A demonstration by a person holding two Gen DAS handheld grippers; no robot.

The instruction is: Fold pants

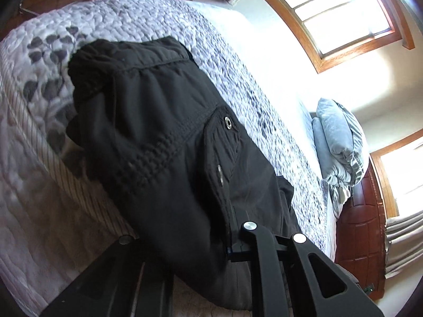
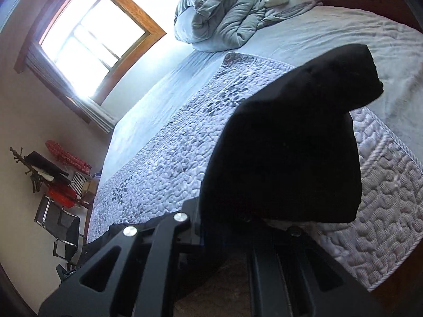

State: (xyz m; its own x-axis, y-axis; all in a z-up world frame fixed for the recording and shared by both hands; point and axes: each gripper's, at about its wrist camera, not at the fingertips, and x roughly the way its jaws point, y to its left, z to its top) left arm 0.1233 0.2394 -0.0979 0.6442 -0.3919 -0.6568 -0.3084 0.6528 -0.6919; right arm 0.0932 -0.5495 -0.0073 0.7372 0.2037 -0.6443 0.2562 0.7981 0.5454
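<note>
Your left hand-held gripper (image 1: 232, 237) is clamped on the black pants (image 1: 158, 121), which drape over the quilt (image 1: 148, 18) at the bed's edge. Your right hand-held gripper (image 2: 224, 219) pinches another part of the pants (image 2: 285, 153), bunched just above the quilt (image 2: 164, 158).

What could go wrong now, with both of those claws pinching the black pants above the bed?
Two risks stand out. The left gripper and right gripper each pinch only a thin edge of the black pants, so the cloth might slip out. Also, much of the fabric hangs bunched over the edge of the quilt, so it could sag toward the floor or land creased, spoiling the fold.
</note>
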